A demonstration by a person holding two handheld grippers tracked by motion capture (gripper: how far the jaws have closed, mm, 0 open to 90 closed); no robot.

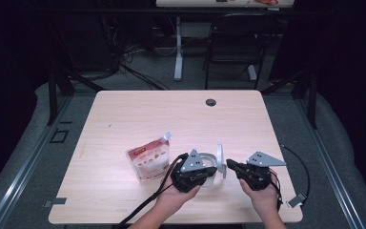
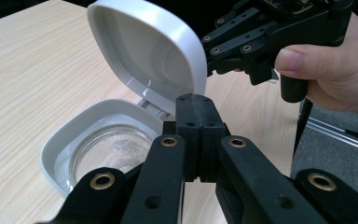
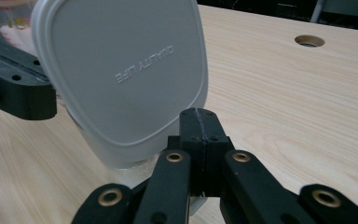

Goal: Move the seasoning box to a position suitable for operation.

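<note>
Near the table's (image 1: 124, 109) front edge, between both closed, empty grippers (image 2: 196, 106) (image 3: 200, 122), the hinged-lid glass container (image 2: 107, 144) looks rigid, slippery and breakable; grip its white rim.

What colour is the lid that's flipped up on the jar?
White, the lid shows best in the left gripper view, standing open above the glass jar.

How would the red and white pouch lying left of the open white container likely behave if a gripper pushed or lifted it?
The pouch lies flat with a soft outline, so it would probably flex or sag instead of lifting stiffly. Its glossy film looks slippery, so it may slide across the table when pushed. It lies flat, so it seems unlikely to roll or tip; the spout corner may offer the firmest hold.
</note>
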